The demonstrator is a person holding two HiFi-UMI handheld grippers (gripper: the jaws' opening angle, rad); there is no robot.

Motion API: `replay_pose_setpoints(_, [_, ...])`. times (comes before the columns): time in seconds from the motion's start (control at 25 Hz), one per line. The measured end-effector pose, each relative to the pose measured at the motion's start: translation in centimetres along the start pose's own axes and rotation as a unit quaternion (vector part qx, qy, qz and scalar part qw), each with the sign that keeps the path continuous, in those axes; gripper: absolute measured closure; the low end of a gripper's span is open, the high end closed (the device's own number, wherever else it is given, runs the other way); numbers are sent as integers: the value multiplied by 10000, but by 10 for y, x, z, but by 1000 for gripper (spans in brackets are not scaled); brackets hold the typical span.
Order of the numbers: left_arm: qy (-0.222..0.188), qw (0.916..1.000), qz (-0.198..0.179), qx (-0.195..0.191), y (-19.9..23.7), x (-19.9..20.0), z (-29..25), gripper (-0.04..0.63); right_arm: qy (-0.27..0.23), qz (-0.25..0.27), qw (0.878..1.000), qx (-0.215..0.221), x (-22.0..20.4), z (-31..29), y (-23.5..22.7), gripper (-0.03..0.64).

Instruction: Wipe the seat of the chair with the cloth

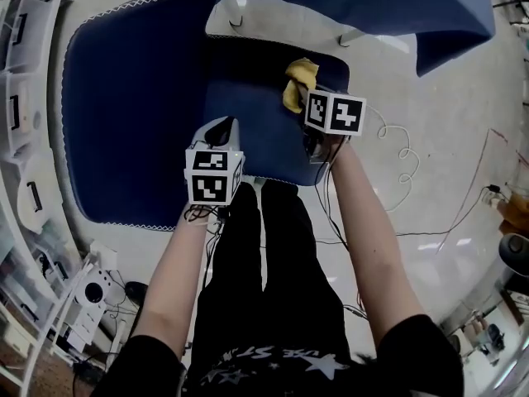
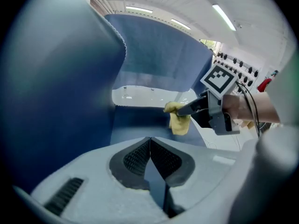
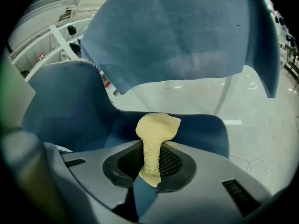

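Head view: your left gripper, nearest you, hovers over the front edge of the seat. Your right gripper carries the yellow cloth farther back over the seat.

Left gripper view: jaws pressed together, empty. Only here does the cloth show side-on, hanging.

Right gripper view: jaws pinch a narrow neck of the cloth. A hard drag could pull it free.

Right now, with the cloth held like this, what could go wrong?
1. The right gripper pinches the cloth in a narrow bunch; dragging on the fabric seat might pull it out.
2. Little cloth sticks out, so the hard jaws may scrape the seat.
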State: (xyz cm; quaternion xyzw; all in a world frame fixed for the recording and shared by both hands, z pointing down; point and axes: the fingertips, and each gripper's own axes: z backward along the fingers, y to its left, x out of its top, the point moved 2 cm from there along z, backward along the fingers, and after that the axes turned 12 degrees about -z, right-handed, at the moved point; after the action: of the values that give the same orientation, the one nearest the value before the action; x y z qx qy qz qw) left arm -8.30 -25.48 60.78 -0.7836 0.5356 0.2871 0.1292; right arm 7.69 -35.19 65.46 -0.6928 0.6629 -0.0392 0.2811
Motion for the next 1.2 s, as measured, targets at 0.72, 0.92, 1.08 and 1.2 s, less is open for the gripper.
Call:
replay_pose_setpoints(0.72, [33,9990,441,-6,32,-29,19,575,927,825,9838,1292,-75,-94,145,551])
replay_pose_setpoints(0.92, [83,9990,244,-359,19,-30,19,575,674,718,9913,871,-80,-83,121,551])
replay_pose_setpoints(1.08, [177,9980,-35,-611,0,-31,17,575,522,366,9962,593,-84,-65,85,551])
replay_pose_setpoints(1.2, [208,9965,-211,-778,-12,-28,13,575,388,142,9985,364,-83,-50,52,551])
